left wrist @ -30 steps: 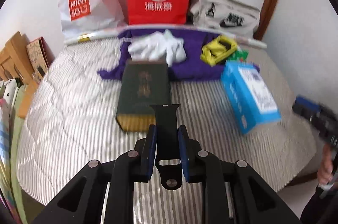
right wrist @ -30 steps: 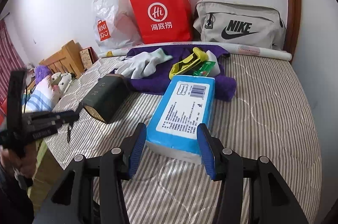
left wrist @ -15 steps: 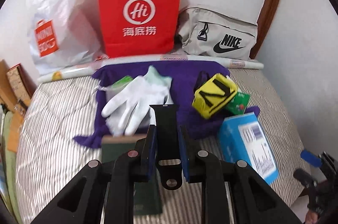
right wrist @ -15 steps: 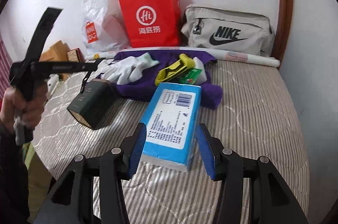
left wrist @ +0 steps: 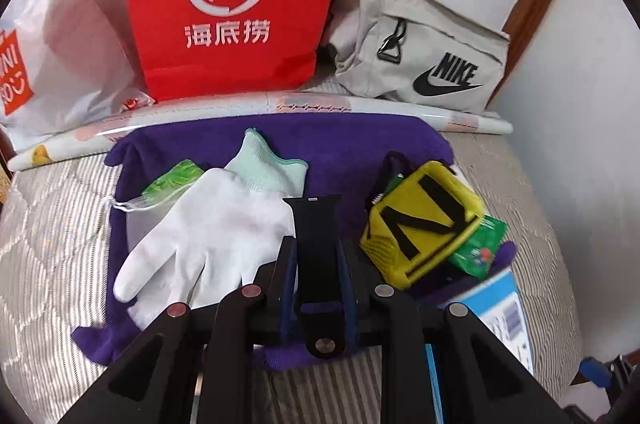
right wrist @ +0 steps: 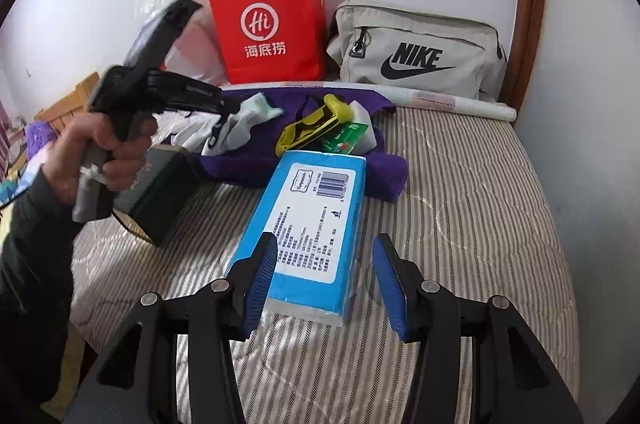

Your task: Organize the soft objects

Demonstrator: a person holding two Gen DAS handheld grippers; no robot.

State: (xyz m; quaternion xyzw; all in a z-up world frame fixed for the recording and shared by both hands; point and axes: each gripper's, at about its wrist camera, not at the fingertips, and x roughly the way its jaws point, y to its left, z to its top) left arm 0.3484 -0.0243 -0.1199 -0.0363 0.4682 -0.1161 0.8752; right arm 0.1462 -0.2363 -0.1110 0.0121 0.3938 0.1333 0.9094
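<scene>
Black strap (left wrist: 316, 244) pinched in left claw (left wrist: 317, 264), above white glove (left wrist: 200, 240) | right claw (right wrist: 326, 276) wide, straddling blue pack (right wrist: 308, 228)

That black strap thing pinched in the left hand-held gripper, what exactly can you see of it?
The black strap looks like a matte, rubbery watch band: a flat strip with a rounded far end, a slot near its near end and a small metal stud below. It points straight forward, pinched between the blue pads of the left hand-held gripper, which is shut on it. It is held above the purple towel, beside the white glove; whether it touches either is unclear.
</scene>
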